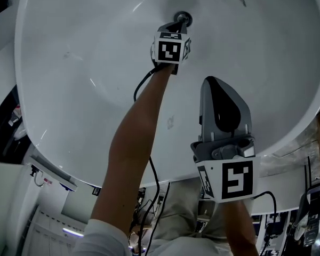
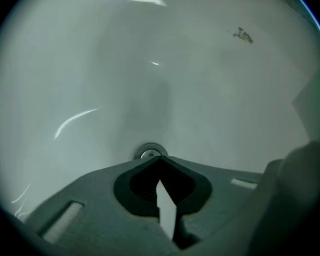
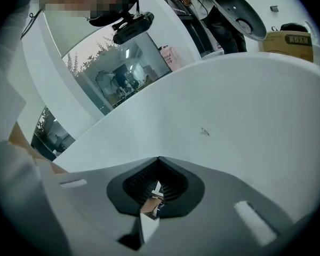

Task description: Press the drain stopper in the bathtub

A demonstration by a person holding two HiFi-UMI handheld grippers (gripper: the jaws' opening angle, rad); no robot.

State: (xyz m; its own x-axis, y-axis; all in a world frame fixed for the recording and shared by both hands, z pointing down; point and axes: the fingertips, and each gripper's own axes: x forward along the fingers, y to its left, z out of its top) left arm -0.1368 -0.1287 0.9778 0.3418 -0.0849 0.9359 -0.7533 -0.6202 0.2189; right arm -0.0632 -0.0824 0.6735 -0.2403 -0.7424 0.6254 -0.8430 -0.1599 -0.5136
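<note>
Across almost the whole head view spreads the white bathtub [image 1: 69, 89], its glossy floor curving away from me. At lower right of centre I hold my right gripper [image 1: 210, 84] above the near side of the tub. Its jaws are pressed together with nothing between them, and it is well apart from the work. My left arm reaches down toward the upper middle of the frame, where my left gripper [image 1: 177, 28] points at the drain stopper [image 1: 182, 18]. In the left gripper view those jaws are also closed tip to tip and empty, and the stopper [image 2: 149, 153] peeks out just past the tips, at the centre of the frame. I cannot tell whether they touch it yet. A small dark smudge [image 2: 244, 35] sits on the tub wall at upper right.

The stopper looks like a small round metal cap: rigid, smooth and probably slick, and I expect it to spring under load. I judge it needs no grasp. I should set my closed left tips squarely on the middle of the cap and push straight down, since an off-centre push could skid onto the enamel.
</note>
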